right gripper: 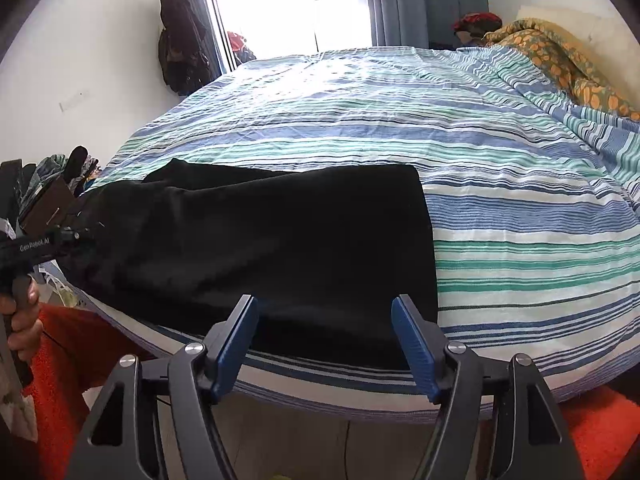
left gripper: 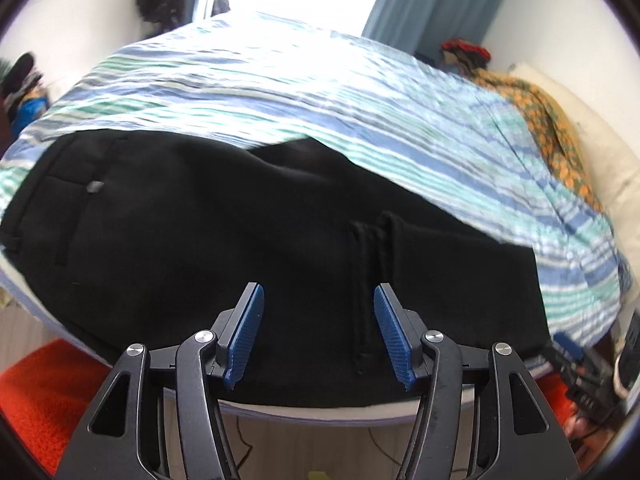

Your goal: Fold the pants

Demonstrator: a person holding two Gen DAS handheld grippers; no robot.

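left gripper (left gripper: 319, 334) – right gripper (right gripper: 325, 346), jaws apart, tilted down over pants (right gripper: 280, 240)

Left claw (left gripper: 319, 334), right claw (right gripper: 325, 346) agape

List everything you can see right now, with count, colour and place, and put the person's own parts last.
pants: one, black, flat along the near edge of the bed
bed cover: one, blue, green and white stripes, over the whole bed
blanket: one, orange and green pattern, bunched at the far right of the bed
curtain: one, grey-blue, right of the bright window
hanging clothes: dark, on the left wall
rug: orange-red, on the floor by the bed
left tool: black with blue fingers, open, above the pants, nothing between them
right tool: black with blue fingers, open, over the pants' near end, empty
hand: one, at the left edge, gripping the left tool's handle
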